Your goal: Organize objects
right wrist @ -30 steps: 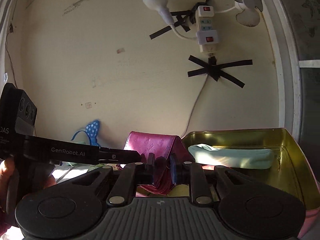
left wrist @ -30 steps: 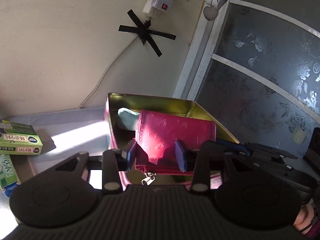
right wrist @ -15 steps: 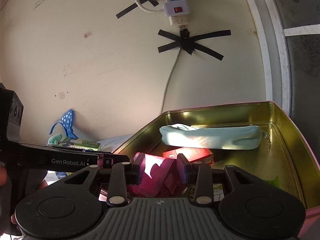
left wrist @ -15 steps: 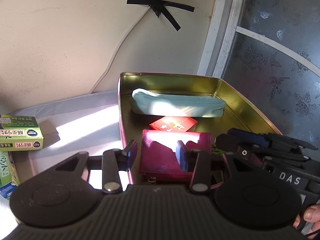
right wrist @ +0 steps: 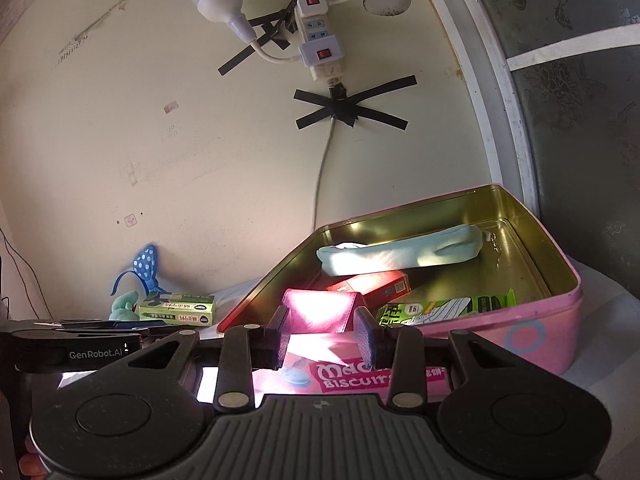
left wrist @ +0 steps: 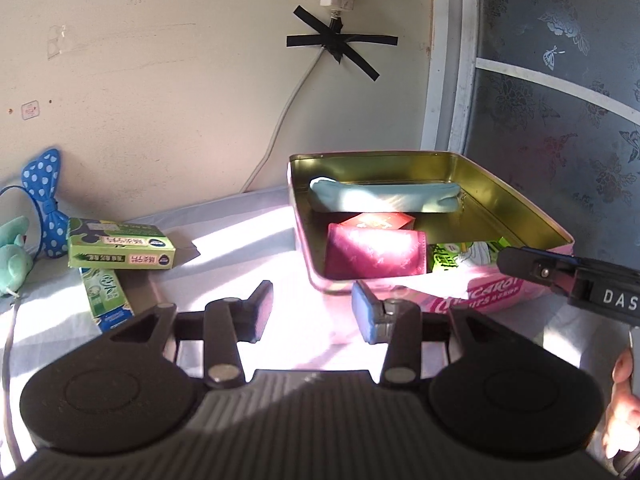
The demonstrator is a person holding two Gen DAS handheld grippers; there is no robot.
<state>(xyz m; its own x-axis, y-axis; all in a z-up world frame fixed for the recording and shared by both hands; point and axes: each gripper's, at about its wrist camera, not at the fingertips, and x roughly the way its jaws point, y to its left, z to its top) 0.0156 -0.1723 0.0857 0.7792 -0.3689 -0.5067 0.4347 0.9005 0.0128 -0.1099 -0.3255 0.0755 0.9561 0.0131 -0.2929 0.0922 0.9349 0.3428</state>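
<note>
Pink wallet (left wrist: 374, 254) sits in tin (left wrist: 516, 204); both my grippers (left wrist: 312, 312) (right wrist: 322, 334) released, empty. Next: green box (left wrist: 120, 250).

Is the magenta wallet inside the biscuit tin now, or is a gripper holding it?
Inside. The magenta wallet lies in the biscuit tin, in front of the red box; both hand-held grippers are open and empty.

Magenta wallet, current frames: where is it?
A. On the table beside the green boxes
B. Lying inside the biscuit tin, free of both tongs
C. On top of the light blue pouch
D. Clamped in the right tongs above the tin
B: the magenta wallet lies in the biscuit tin in front of the red box, and both the left tongs and right tongs are empty, short of it.
</note>
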